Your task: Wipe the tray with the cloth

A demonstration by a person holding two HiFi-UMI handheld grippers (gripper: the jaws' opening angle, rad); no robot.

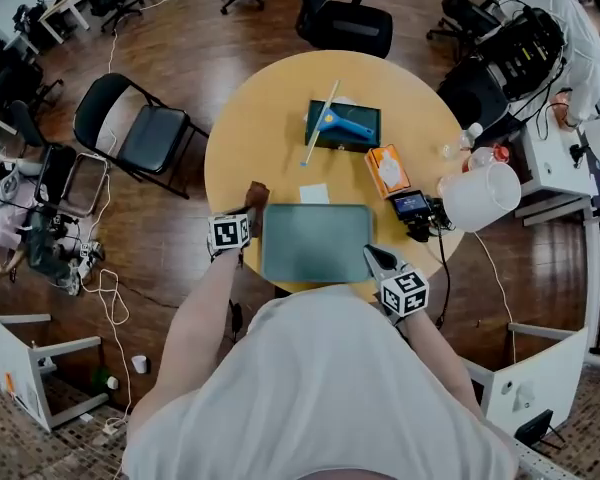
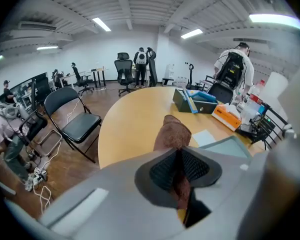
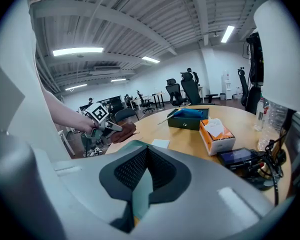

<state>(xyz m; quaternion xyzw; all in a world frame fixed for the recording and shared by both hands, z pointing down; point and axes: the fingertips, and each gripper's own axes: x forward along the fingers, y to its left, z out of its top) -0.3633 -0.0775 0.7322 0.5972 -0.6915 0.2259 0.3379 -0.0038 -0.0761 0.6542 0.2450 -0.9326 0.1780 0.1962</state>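
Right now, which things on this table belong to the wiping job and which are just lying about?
Job: cloth, pinched in the left claw; tray, rim held by the right claw.
Lying about: green box, tissue box, white jug, paper slip.

Left tongs (image 1: pixel 251 211): jaws closed on the brown cloth (image 1: pixel 257 195); bare left forearm (image 1: pixel 195 333) stretched forward, marker cube uppermost. Right tongs (image 1: pixel 374 257): jaws pinched on the near edge of the tray (image 1: pixel 315 243); right forearm (image 1: pixel 432 346) close beside the torso.
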